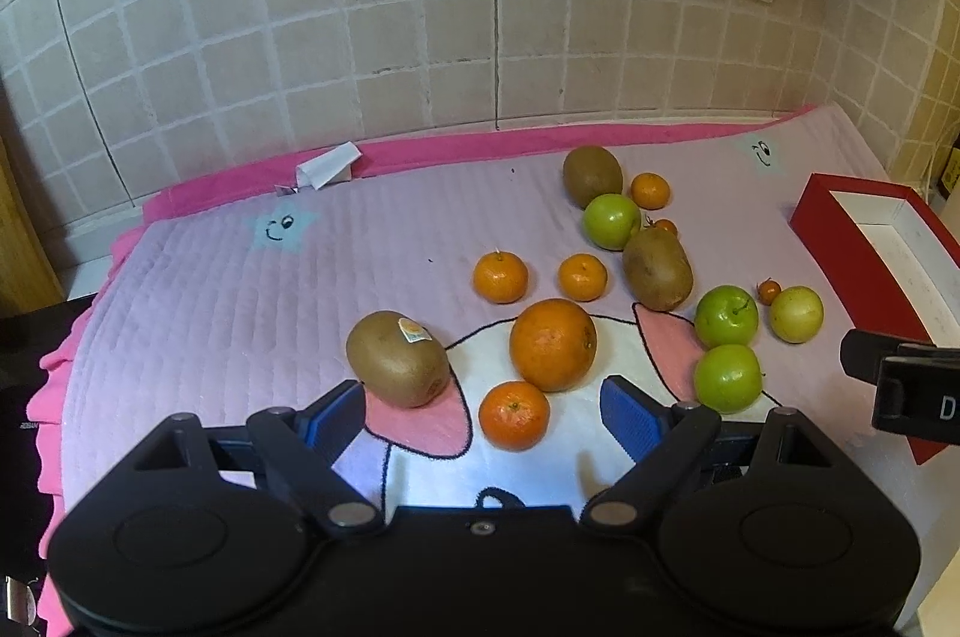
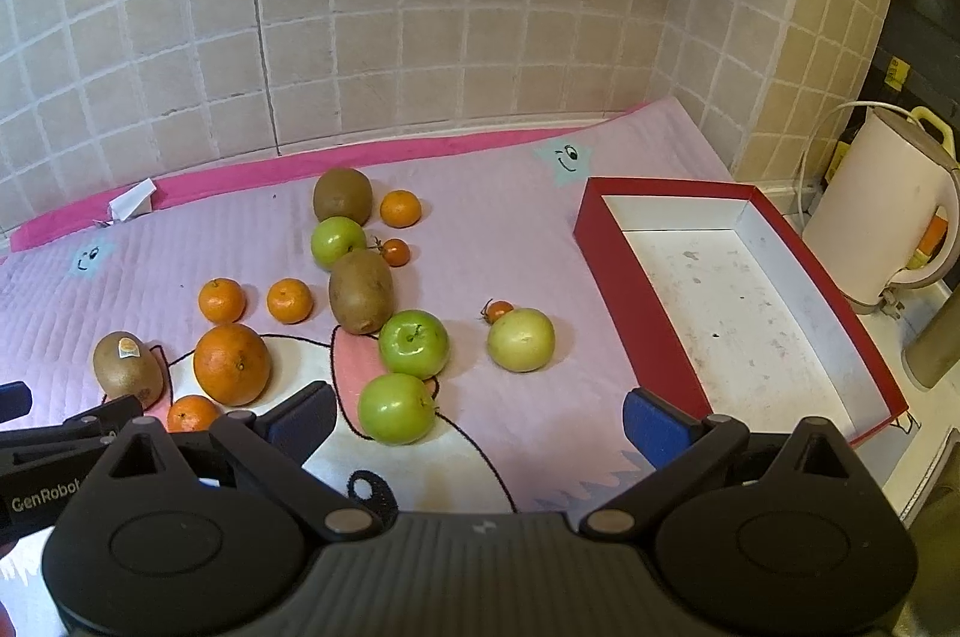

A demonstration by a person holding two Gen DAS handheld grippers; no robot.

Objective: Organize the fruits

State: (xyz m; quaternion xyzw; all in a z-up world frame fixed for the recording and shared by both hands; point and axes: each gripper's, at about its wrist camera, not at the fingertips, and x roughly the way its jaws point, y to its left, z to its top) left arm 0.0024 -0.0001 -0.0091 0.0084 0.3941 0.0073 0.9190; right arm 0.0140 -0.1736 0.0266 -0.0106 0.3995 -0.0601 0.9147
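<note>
"GenRobot" is printed in white on the left gripper [image 2: 72, 433] body, seen from the right wrist; a lone "D" shows on the right gripper [image 1: 900, 385] edge in the left view. Brown oval kiwi [image 1: 397, 358] carries a small round sticker, text unreadable. Red rectangular cardboard box with white inside [image 2: 630, 313] holds no fruit, only specks. All fruit lies left of the box on the pink quilted mat [image 2: 516, 229]: yellow-green apple [image 2: 520, 339] nearest, big orange [image 2: 231, 363] farther left. Both grippers spread wide, gripping nothing. White kettle [image 2: 882, 217] right of the box.
</note>
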